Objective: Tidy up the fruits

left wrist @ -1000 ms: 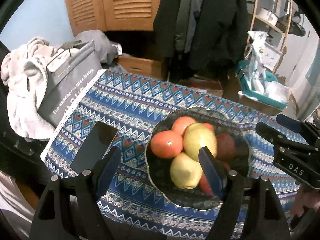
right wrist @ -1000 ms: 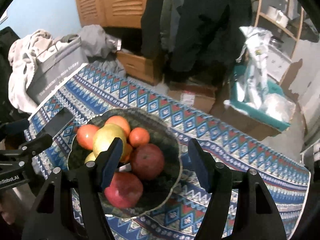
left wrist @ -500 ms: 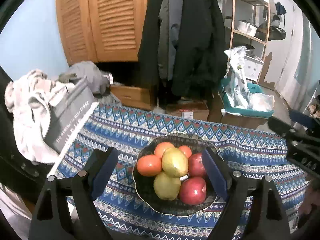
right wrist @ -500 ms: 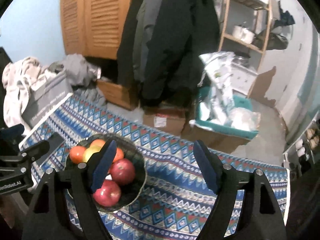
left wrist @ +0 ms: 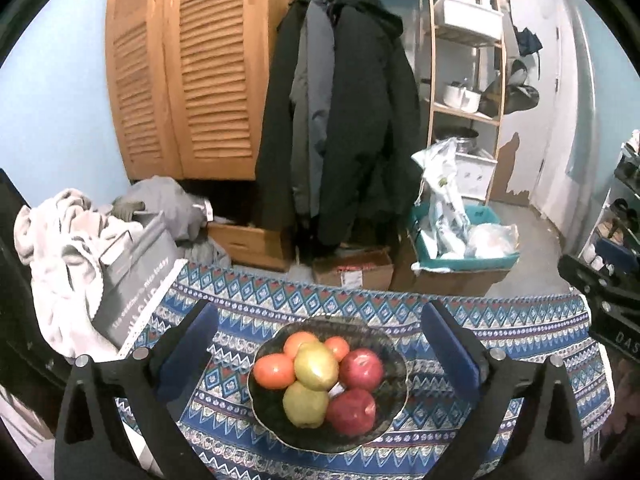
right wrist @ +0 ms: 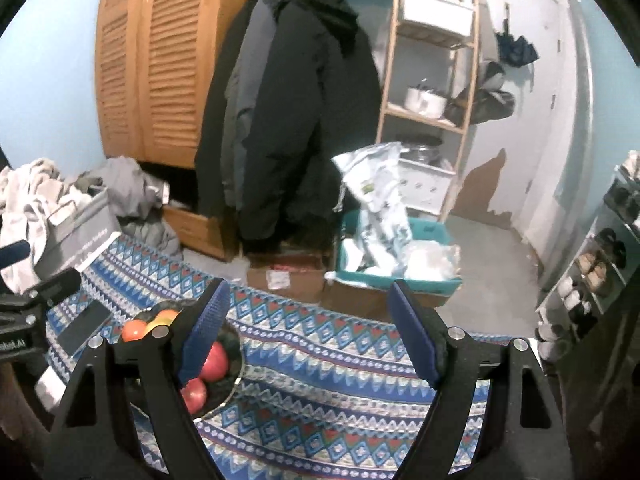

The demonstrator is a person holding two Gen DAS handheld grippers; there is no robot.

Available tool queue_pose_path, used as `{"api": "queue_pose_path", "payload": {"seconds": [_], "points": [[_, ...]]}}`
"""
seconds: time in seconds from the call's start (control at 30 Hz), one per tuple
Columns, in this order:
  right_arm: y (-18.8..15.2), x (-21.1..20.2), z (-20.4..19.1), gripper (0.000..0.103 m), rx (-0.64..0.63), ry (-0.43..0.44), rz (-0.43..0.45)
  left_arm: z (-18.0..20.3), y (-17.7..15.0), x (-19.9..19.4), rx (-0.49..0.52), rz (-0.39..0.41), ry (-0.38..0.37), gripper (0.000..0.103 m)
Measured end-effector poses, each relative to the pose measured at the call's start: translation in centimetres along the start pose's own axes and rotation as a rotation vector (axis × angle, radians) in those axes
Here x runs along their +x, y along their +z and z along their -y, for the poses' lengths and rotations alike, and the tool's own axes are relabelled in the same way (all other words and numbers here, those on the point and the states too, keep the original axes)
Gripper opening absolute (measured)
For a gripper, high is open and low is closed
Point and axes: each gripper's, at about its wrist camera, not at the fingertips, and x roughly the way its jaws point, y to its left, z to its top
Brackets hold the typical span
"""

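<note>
Bowl sits low centre in the left wrist view, dead ahead of the left claw, framed between its two blue pads. Fruit is all piled inside: two red apples, two yellow-green ones, three oranges. Left claw is wide open, holds nothing, hangs above and short of the bowl. In the right wrist view the bowl is at lower left, half hidden behind the left pad; the right claw points at bare patterned cloth on the surface to the right of it, also wide open and empty. So the left claw is lined up on the fruit, the right one is offset. No fruit lies loose on the cloth, so by my read the sorting looks done, or close. Dark phone lies left of the bowl.
</note>
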Motion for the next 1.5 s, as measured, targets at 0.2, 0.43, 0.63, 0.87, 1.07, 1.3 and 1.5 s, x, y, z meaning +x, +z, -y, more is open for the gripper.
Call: {"api": "queue_pose_path", "payload": {"seconds": [0.2,0.43,0.63,0.87,1.07,1.3,1.5], "points": [[-0.6,-2.2,2.1,0.080,0.011,-0.042,0.030,1.0,0.9,-1.5,-0.010,0.040,-0.022,0.102],[-1.0,-4.2,4.7,0.080,0.034,-0.094,0.068,2.6,1.4,-2.9,0.015,0.077,-0.036,0.102],[-1.3,-5.3,6.4,0.081,0.039,-0.158,0.093,4.0,1.4,-3.2,0.037,0.091,-0.035,0.102],[-2.0,-5.5,8.4,0.081,0.082,-0.163,0.098,5.3,1.2,-2.8,0.048,0.080,-0.050,0.102],[-2.6,-5.0,9.6,0.081,0.113,-0.163,0.081,6.2,1.4,-2.6,0.063,0.084,-0.061,0.102],[-2.7,-4.8,10.0,0.081,0.111,-0.175,0.076,6.6,1.5,-2.5,0.067,0.084,-0.069,0.102],[-2.8,-4.5,9.9,0.081,0.103,-0.182,0.074,7.0,1.5,-2.5,0.070,0.087,-0.082,0.102]]}}
